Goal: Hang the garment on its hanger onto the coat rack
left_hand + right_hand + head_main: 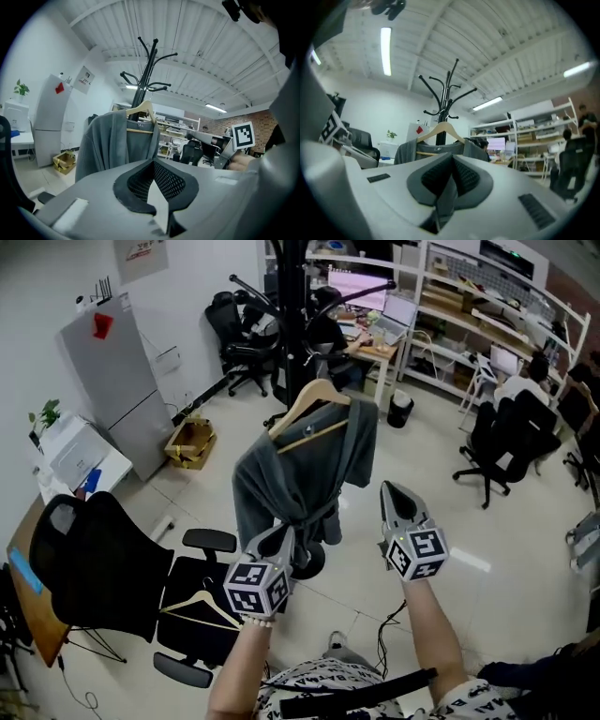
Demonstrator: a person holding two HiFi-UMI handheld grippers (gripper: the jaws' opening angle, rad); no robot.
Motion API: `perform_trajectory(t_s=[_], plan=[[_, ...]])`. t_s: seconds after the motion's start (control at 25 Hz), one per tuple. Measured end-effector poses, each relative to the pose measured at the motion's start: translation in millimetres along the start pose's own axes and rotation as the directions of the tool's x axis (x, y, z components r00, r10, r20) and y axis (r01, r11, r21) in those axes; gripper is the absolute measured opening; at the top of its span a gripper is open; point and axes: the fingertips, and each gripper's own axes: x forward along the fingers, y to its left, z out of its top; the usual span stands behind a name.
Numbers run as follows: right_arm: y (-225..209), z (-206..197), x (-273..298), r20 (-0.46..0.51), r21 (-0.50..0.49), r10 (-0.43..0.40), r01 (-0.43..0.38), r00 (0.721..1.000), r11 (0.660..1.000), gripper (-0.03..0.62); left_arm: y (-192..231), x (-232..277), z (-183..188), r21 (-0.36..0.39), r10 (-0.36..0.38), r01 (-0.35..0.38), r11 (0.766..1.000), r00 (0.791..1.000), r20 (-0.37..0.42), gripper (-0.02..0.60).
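Note:
A grey garment [300, 474] hangs on a wooden hanger [317, 395], whose hook sits on the black coat rack [292, 296]. My left gripper [279, 538] is shut and empty, low in front of the garment's bottom edge and apart from it. Off to the garment's right, my right gripper [389, 489] is also shut, with nothing in it. The left gripper view shows the pads [161, 180] closed together, with the garment [110, 143] and rack [145, 65] beyond. In the right gripper view, the closed pads [461, 176] point at the hanger [440, 129].
A black office chair [103, 568] at lower left has a spare wooden hanger [197, 606] on its seat. A cardboard box [190, 442] and a grey cabinet [117, 381] stand at left. Desks, shelves, more chairs and a seated person [525, 390] fill the back and right.

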Motion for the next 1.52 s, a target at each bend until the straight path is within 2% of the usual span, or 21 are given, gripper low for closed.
perform_trajectory(t_s=[0.12, 0.2, 0.44, 0.64, 1.0, 1.52], plan=[[22.3, -25.1, -24.7, -0.080, 0.133, -0.021, 0.031, 0.997, 0.991, 0.002, -6.3, -6.9, -7.3, 0.010, -0.043, 0.043, 0.999, 0.999, -0.006, -0.012], [41.7, -42.0, -35.7, -0.117, 0.204, -0.003, 0.027, 0.993, 0.979, 0.002, -10.6, -12.5, -13.8, 0.008, -0.071, 0.071, 0.997, 0.997, -0.012, -0.012], [75.9, -75.6, -58.8, -0.209, 0.267, -0.001, 0.058, 0.978, 0.962, 0.003, -23.1, -19.9, -25.5, 0.013, -0.113, 0.114, 0.993, 0.993, -0.030, -0.012], [90.6, -90.8, -80.1, -0.264, 0.246, -0.035, 0.102, 0.964, 0.964, 0.006, -25.1, -30.4, -31.3, 0.011, -0.120, 0.121, 0.993, 0.992, -0.038, -0.012], [96.8, -91.4, -79.4, -0.299, 0.171, -0.027, 0.082, 0.954, 0.982, 0.006, -17.9, -40.9, -34.2, -0.009, -0.092, 0.092, 0.996, 0.995, -0.027, -0.012], [102.4, -82.5, -80.4, -0.292, 0.161, 0.005, 0.044, 0.956, 0.986, 0.006, -16.8, -45.5, -33.2, -0.026, -0.071, 0.070, 0.997, 0.997, -0.015, -0.012]])
